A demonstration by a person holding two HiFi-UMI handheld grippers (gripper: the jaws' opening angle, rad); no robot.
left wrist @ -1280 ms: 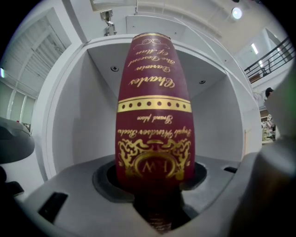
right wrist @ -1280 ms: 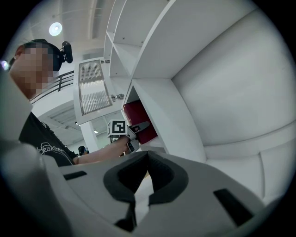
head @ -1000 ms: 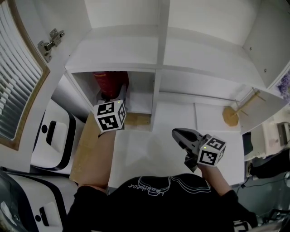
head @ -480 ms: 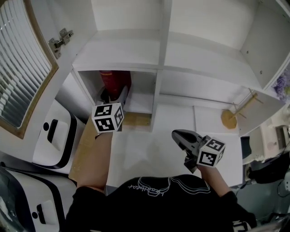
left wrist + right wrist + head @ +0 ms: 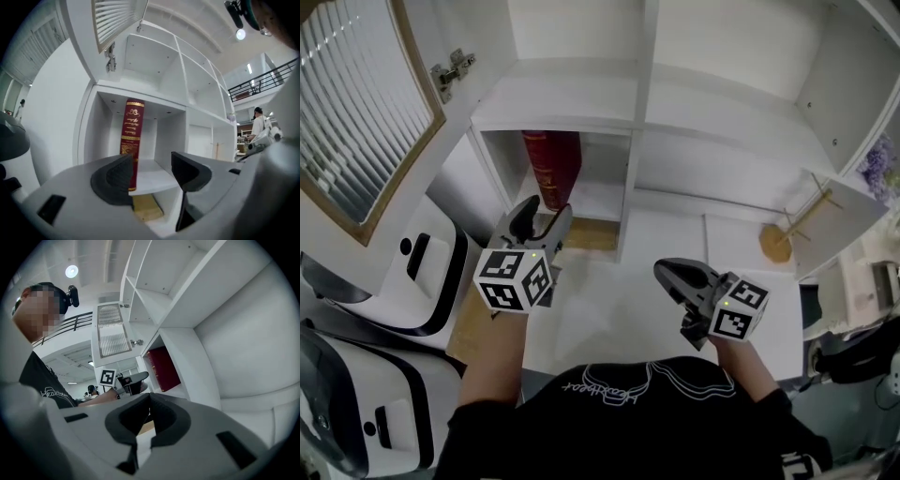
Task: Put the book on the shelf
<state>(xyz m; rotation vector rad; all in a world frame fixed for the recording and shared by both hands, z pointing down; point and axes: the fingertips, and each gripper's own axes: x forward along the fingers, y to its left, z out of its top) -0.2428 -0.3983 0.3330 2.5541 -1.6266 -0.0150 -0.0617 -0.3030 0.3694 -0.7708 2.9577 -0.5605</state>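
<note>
Red book [image 5: 551, 167] stands upright in the lower-left compartment of the shelf [image 5: 581, 120], at twelve o'clock from the left gripper [image 5: 542, 217], which has drawn back, jaws spread wide and empty. Right gripper [image 5: 680, 278], jaws together, holds nothing. Placement appears complete.

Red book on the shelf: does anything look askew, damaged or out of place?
Nothing stands out. The red book stands upright in the shelf's lower left compartment; the left claw, open, is clear of it.
</note>
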